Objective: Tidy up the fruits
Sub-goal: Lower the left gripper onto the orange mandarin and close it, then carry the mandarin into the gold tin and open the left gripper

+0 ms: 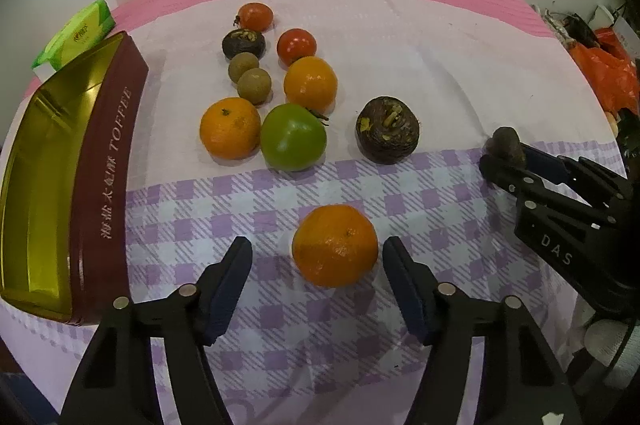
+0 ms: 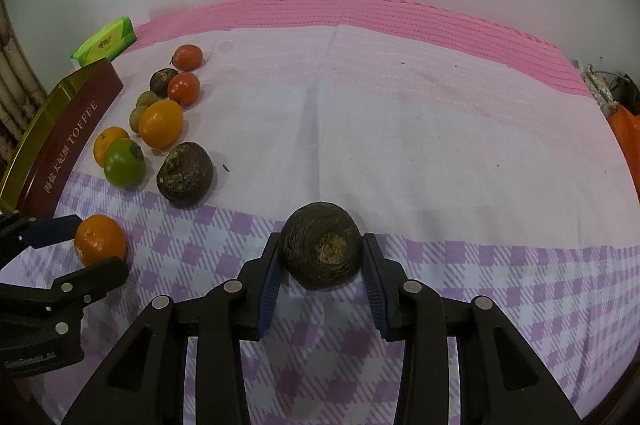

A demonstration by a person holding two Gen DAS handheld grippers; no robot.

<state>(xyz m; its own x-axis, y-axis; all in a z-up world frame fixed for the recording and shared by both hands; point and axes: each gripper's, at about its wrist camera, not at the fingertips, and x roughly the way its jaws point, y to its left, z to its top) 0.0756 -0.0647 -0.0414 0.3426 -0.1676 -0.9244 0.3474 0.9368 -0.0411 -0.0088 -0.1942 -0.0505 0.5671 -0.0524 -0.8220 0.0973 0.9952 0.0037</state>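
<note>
Left gripper [image 1: 318, 257], jaws parted, straddles an orange [image 1: 335, 245] without touching it, ready to clamp; right gripper [image 2: 322, 253] grips a dark fruit [image 2: 321, 245] near the cloth's [image 2: 400, 105] front edge for sorting

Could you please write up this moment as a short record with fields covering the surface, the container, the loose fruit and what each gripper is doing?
surface: tablecloth, purple check near, pink far
container: open toffee tin, nothing visible inside, left of the fruit
fruit cluster: two oranges, green fruit, two red tomatoes, two small brown fruits, two dark fruits
left gripper: jaws around a lone orange, gaps on both sides, not yet gripping
right gripper: shut on dark round fruit
other: green tissue pack behind the tin
</note>
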